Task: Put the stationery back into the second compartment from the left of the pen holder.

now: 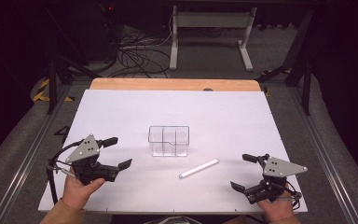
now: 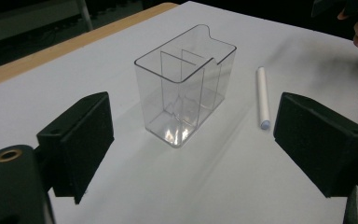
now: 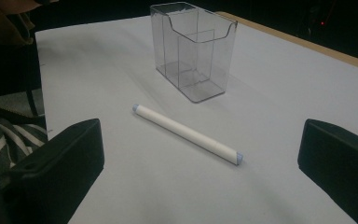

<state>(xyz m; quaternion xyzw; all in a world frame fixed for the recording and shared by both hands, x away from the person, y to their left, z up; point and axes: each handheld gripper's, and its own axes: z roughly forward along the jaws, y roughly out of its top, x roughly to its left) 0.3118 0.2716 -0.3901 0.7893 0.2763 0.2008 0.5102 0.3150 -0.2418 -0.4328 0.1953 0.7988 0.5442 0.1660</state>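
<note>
A clear plastic box [image 1: 168, 140] with inner dividers stands upright and empty at the middle of the white table [image 1: 121, 112]. A white marker [image 1: 198, 169] lies flat just to its front right. My left gripper [image 1: 117, 152] hovers at the front left, jaws wide apart with nothing between them; its own view looks at the box [image 2: 185, 88] and the marker [image 2: 262, 97]. At the front right my right gripper [image 1: 243, 172] is open too, empty, facing the marker [image 3: 186, 133] with the box [image 3: 193, 49] behind it.
The white board lies on a wooden tabletop whose far edge [image 1: 175, 84] shows. Beyond it stand a white desk frame [image 1: 209, 32] and loose cables [image 1: 135, 53] on the floor. Metal rails [image 1: 28, 154] run along both sides of the table.
</note>
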